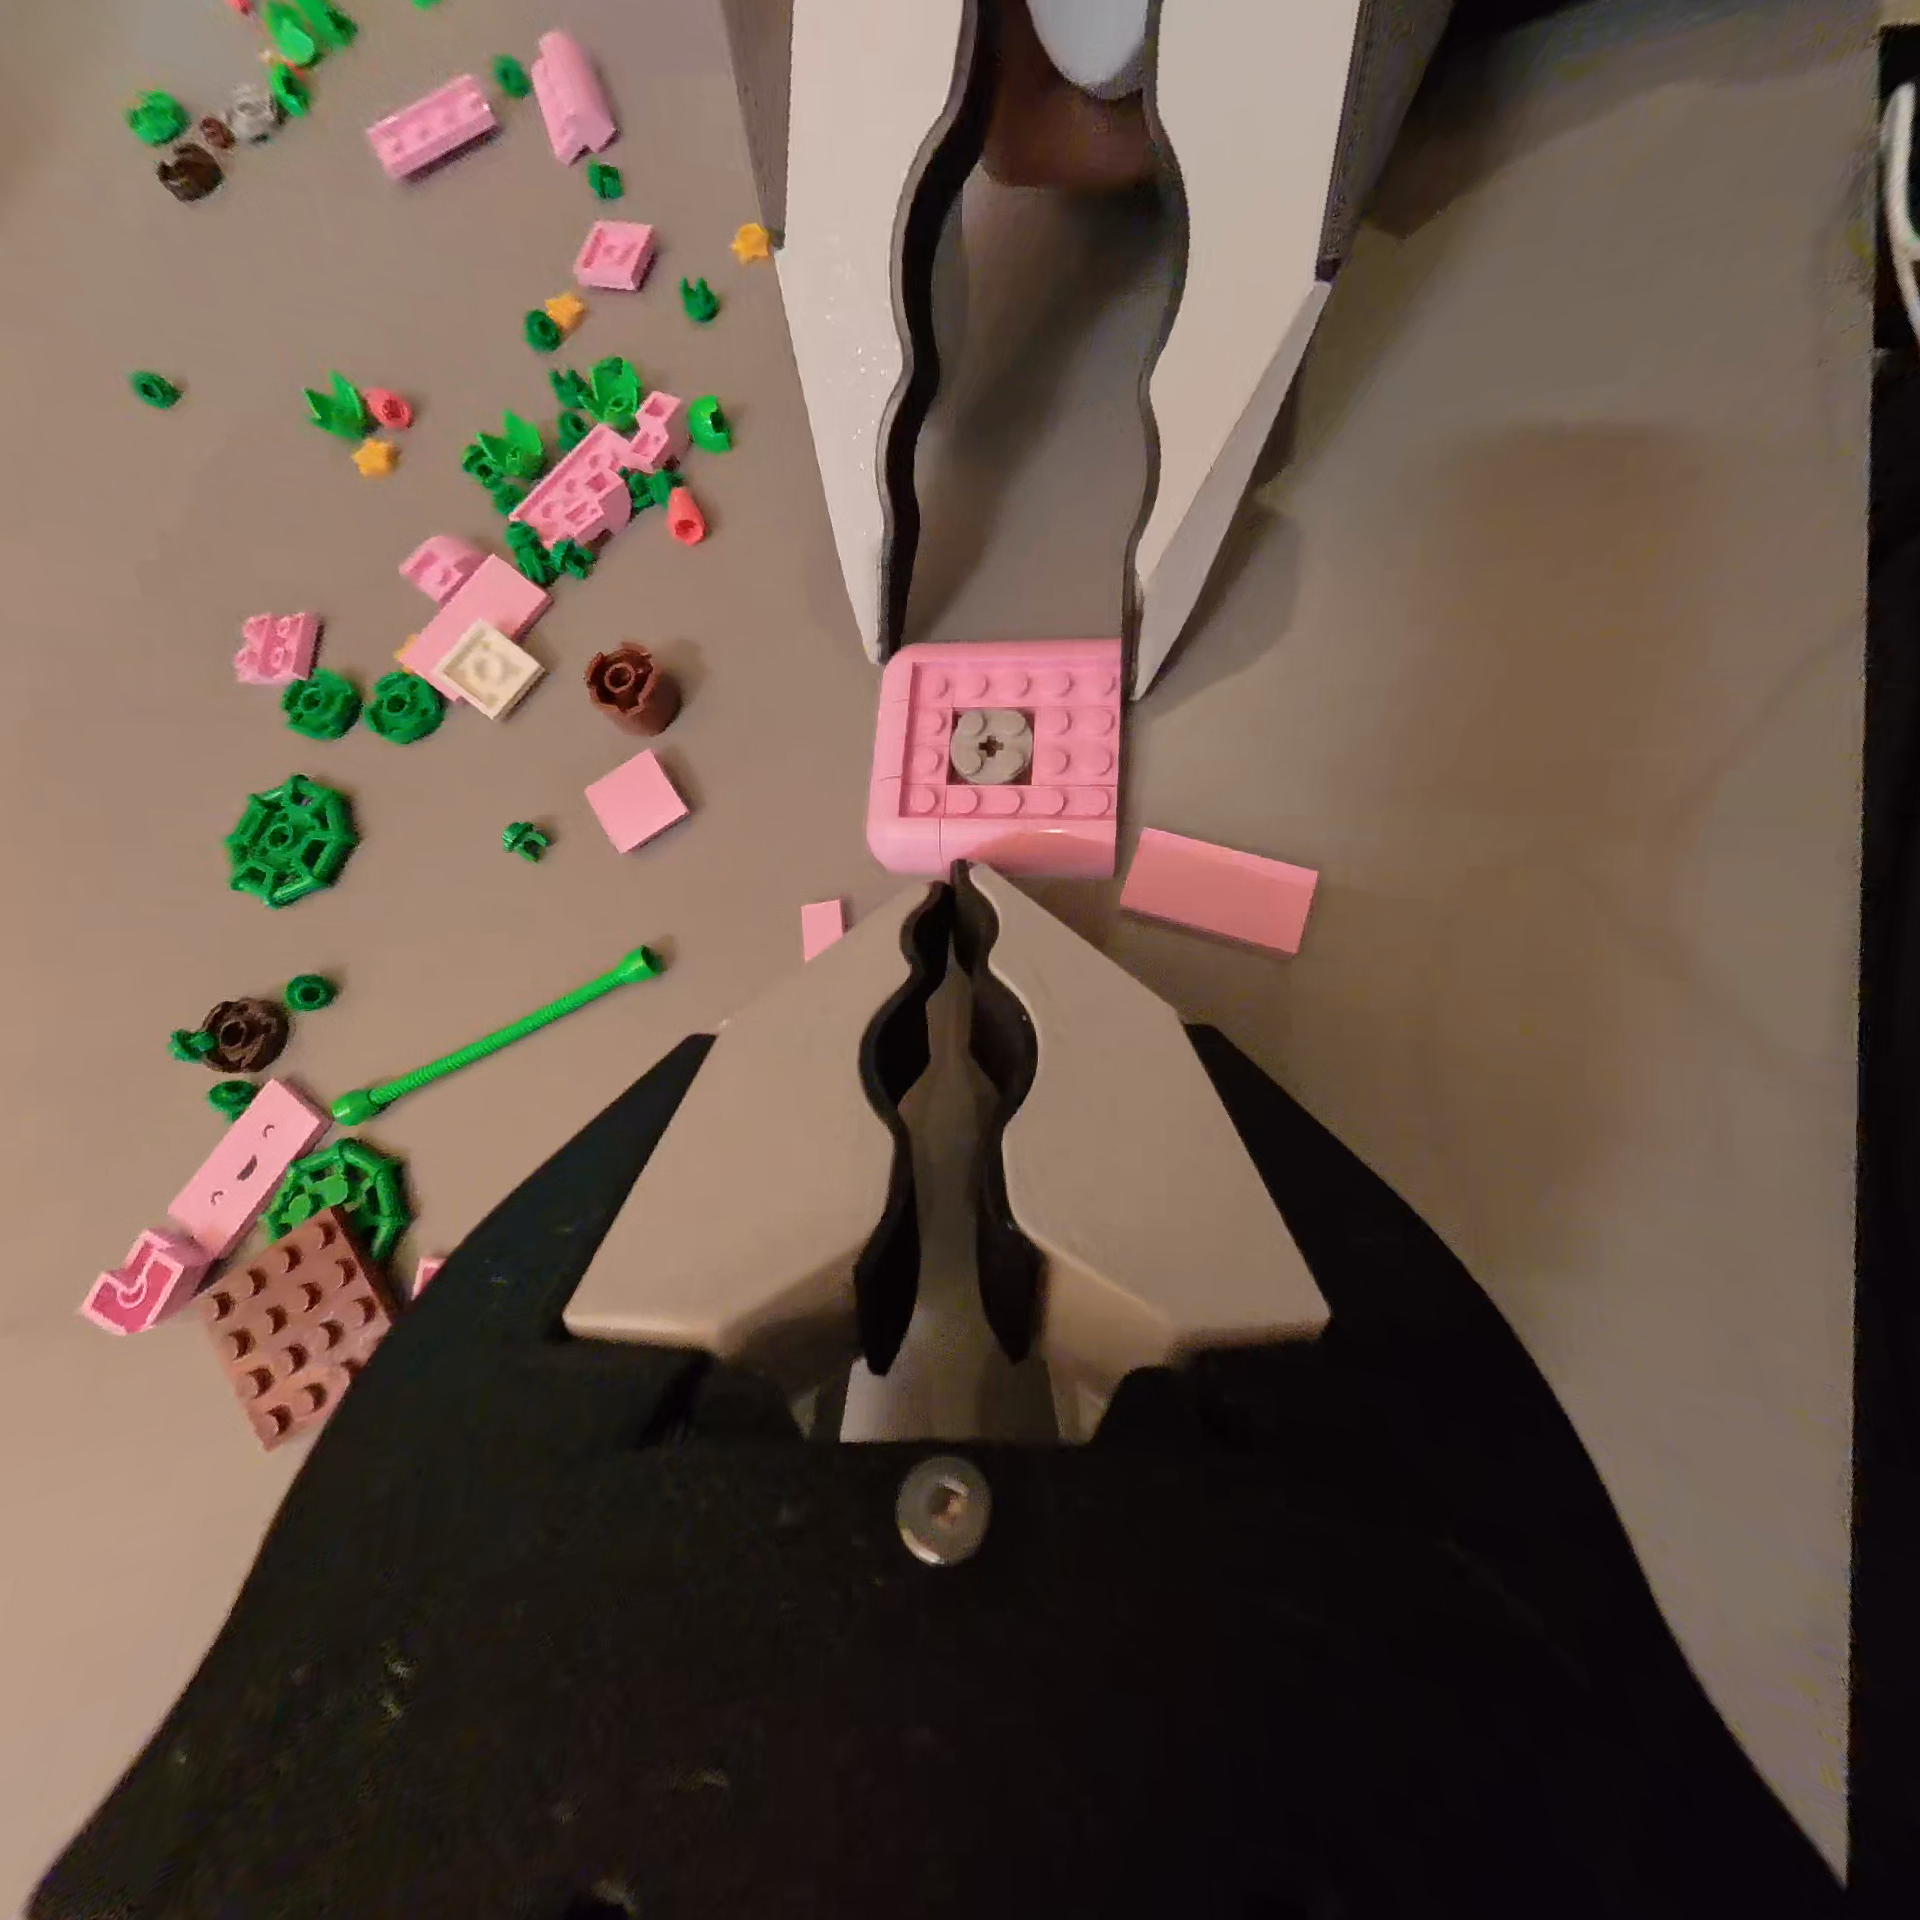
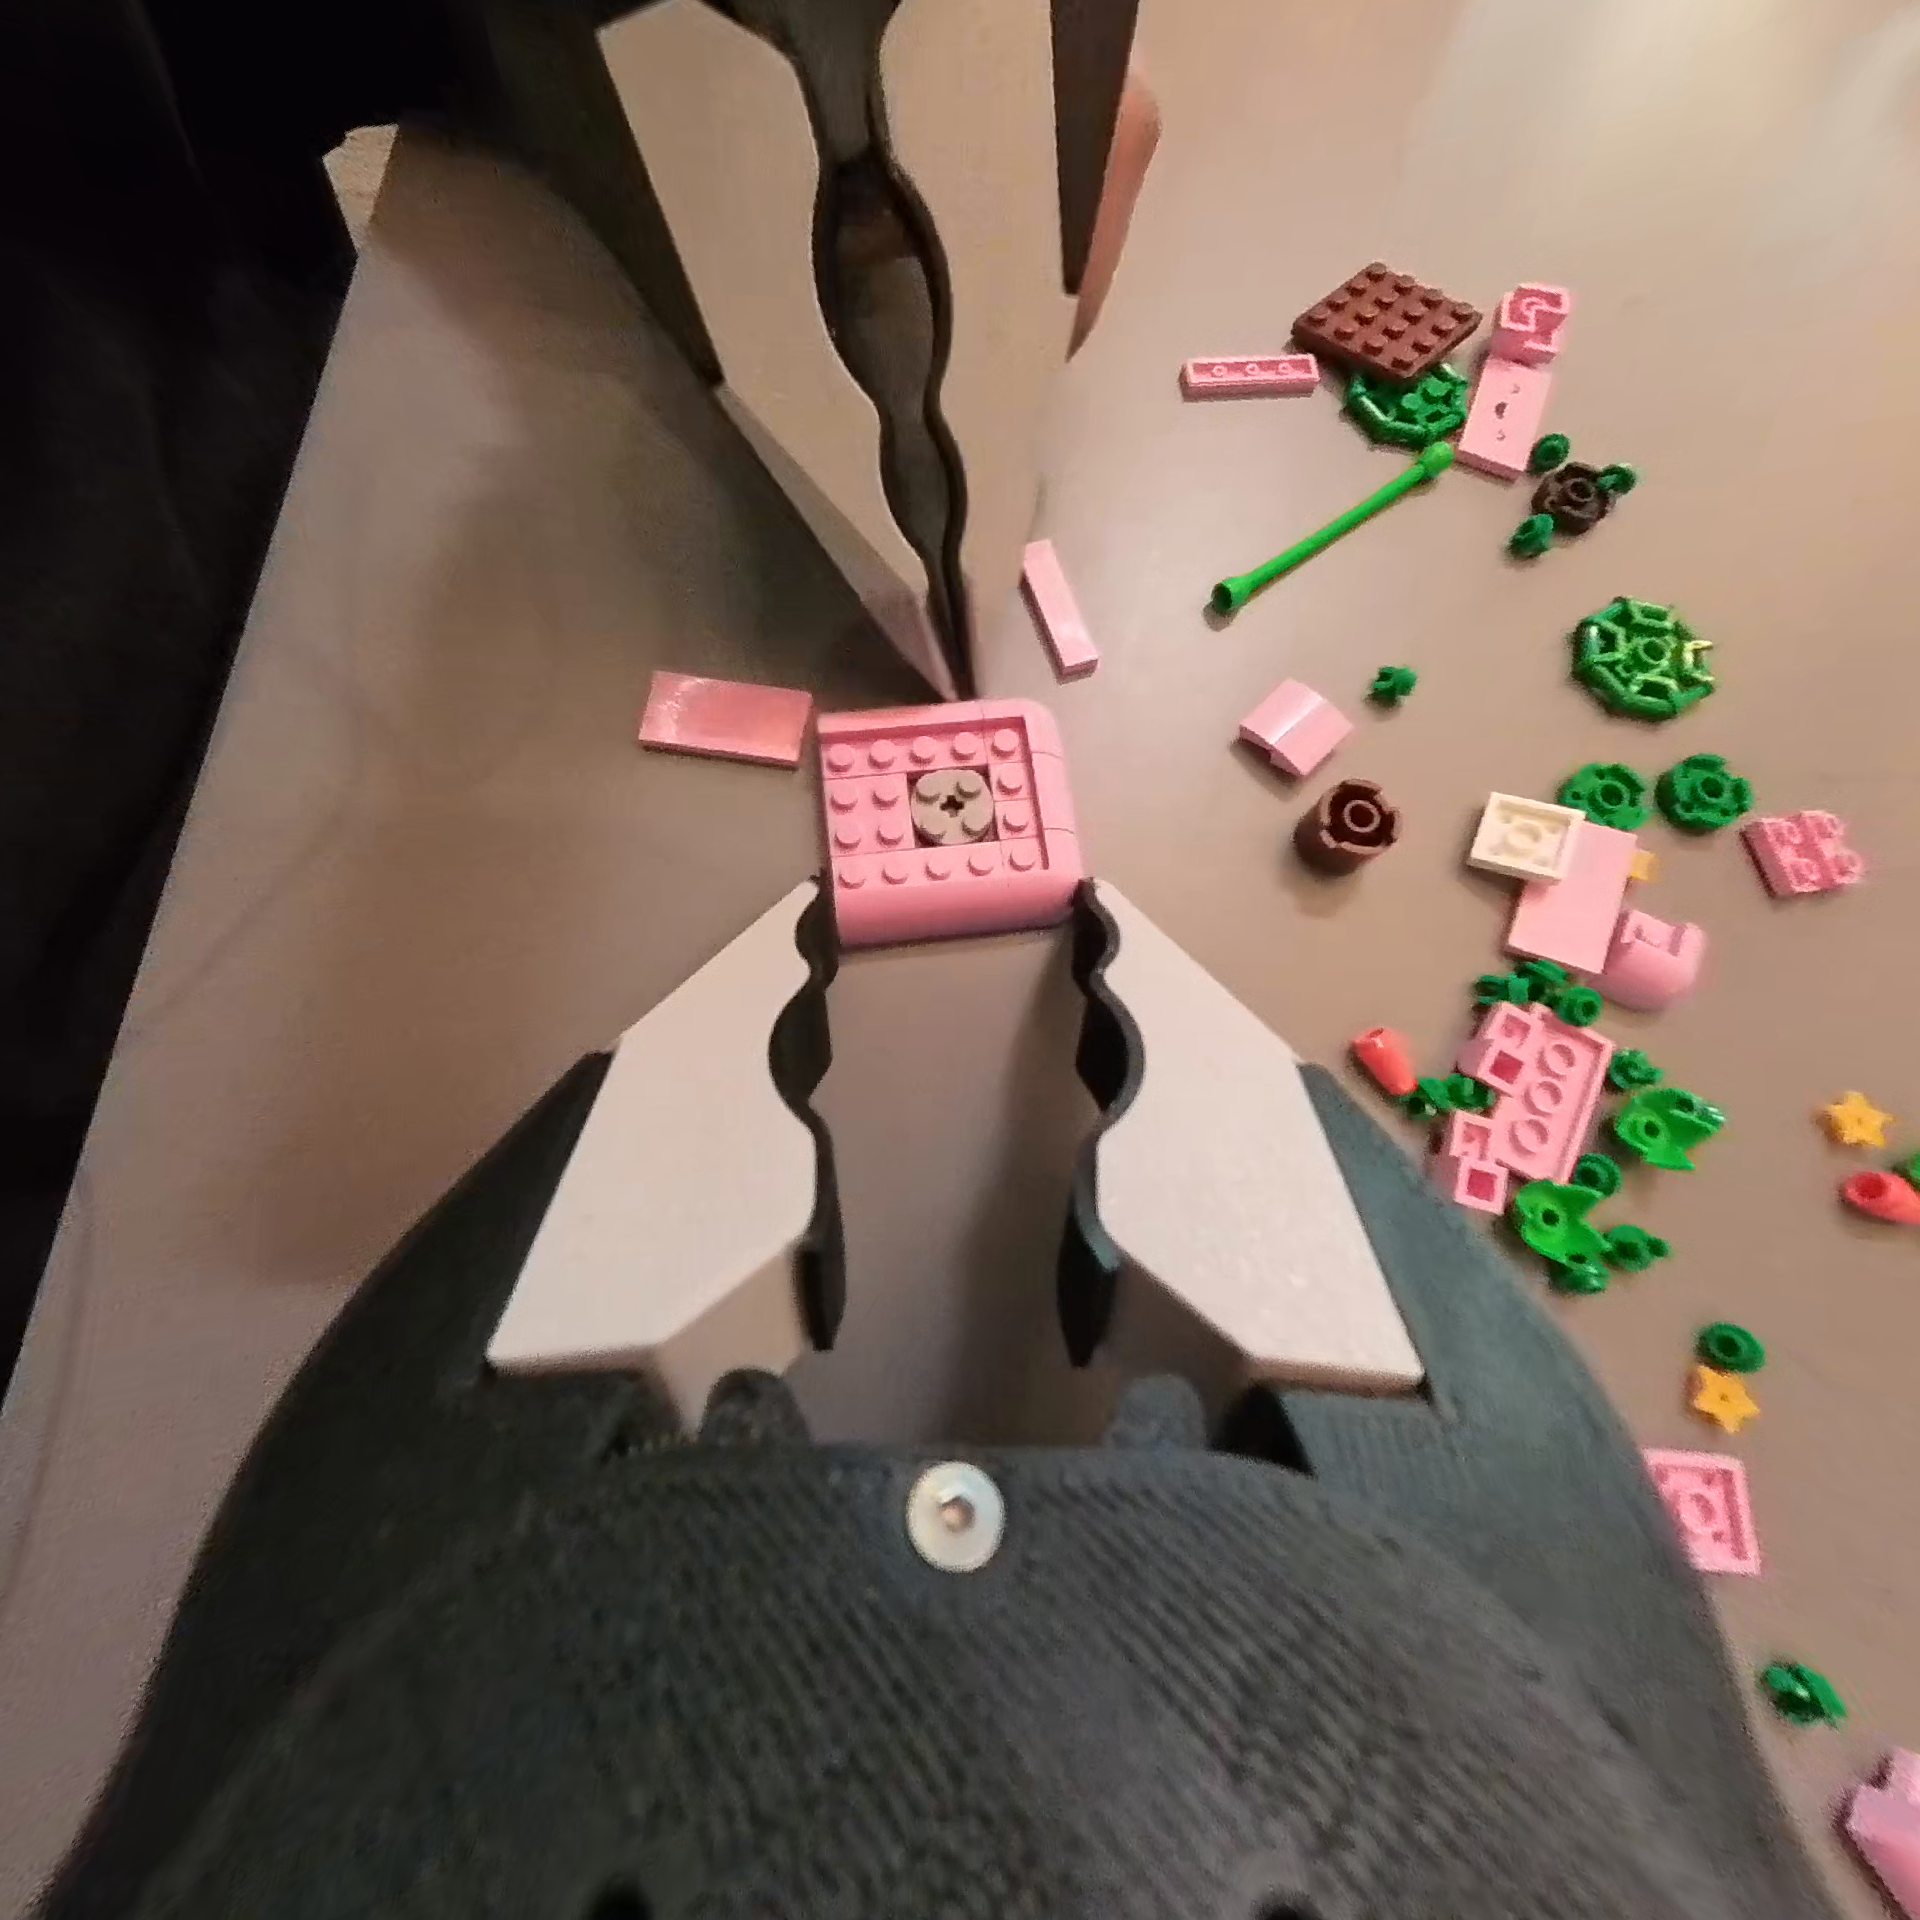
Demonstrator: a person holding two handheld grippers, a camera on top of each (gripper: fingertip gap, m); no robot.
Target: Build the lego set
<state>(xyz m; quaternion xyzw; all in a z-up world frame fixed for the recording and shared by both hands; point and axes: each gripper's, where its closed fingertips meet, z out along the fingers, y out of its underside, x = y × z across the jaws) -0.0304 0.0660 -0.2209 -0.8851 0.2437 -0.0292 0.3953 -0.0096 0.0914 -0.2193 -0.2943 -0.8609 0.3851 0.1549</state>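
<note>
A pink studded block assembly with a grey round piece in its middle sits on the grey table. My left gripper is shut, with nothing seen between its pads, and its tips touch the block's near side. It also shows in the right wrist view at the block's far edge. My right gripper grips the block, one fingertip pressed on each side. It also shows in the left wrist view. A pink flat tile lies beside the block, as does a small pink tile.
Loose pieces are scattered to the left in the left wrist view: a green stem, a brown plate, a brown round piece, a white tile, a green wheel, and pink bricks. The table edge runs along the right. Spacing between my two grippers at the tips: around 4 centimeters. From either gripper's tips it is about 4 centimeters to the pink flat tile. The right camera catches it too, in the right wrist view.
</note>
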